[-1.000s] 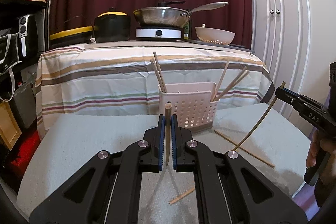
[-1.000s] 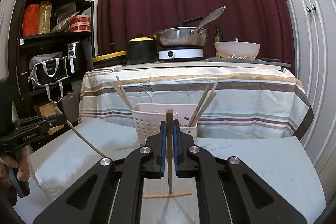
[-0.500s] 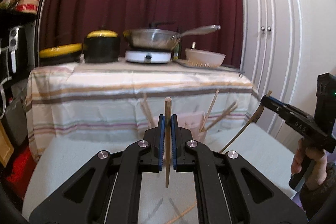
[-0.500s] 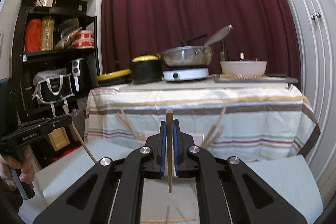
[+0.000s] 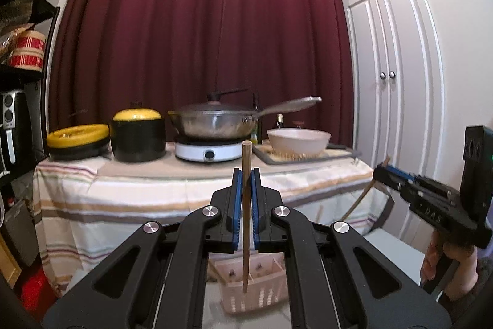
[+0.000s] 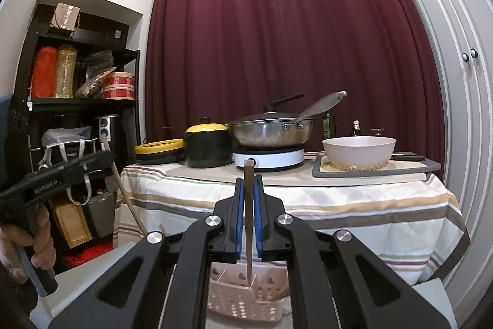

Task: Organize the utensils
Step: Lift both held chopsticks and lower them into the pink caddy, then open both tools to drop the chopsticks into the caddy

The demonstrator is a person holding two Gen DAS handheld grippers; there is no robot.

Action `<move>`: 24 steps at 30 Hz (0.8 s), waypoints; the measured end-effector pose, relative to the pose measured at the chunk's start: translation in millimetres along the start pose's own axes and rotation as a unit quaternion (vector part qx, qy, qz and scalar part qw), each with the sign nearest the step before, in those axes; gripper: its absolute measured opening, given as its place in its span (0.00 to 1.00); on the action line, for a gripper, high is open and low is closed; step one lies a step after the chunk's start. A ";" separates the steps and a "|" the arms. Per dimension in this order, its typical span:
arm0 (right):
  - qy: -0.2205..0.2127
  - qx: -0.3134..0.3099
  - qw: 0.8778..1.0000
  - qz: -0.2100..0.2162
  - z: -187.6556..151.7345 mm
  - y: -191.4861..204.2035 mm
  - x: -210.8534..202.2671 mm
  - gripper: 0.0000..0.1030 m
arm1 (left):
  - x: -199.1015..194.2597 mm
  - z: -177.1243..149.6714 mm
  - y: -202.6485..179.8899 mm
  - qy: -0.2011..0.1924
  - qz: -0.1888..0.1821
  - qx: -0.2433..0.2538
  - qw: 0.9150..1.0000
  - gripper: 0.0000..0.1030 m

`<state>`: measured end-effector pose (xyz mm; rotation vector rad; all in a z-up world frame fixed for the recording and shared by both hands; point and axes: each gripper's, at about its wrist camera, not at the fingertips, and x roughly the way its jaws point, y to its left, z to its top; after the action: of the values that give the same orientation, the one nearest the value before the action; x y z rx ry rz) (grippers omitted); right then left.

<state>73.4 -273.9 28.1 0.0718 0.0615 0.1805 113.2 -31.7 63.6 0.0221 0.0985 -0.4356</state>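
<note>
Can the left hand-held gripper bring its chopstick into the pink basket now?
Probably yes: the left hand-held gripper holds its chopstick upright above the basket, with nothing between them.

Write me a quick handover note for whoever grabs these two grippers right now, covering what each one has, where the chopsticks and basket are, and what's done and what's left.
Left gripper: shut on a chopstick, held upright.
Right gripper: shut on a second chopstick, also upright.
The pink basket sits below and ahead of both grippers on the near table; each chopstick's lower tip hangs over it, not yet inside. A few sticks appear to be in the basket's compartments already, though they are blurred.
Done: both chopsticks are picked up and raised.
Left: lower each into a compartment and release. These views do not show whether more sticks lie on the table.
</note>
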 end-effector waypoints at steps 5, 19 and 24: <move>0.013 -0.004 1.000 -0.008 -4.9 -4.8 24.5 0.07 | 24.4 1.5 -2.6 -0.013 0.016 0.005 1.000 0.06; 0.094 0.013 0.995 -0.012 -60.4 -20.6 77.4 0.07 | 99.5 -58.6 7.1 0.049 0.026 -0.015 0.998 0.06; 0.110 0.010 0.994 -0.009 -71.1 -19.4 87.5 0.07 | 116.1 -81.6 7.2 0.079 0.024 -0.013 0.996 0.06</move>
<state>157.9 -272.4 -48.9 0.0715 0.2831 0.1685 213.5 -70.5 -29.2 0.0333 0.2593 -0.3841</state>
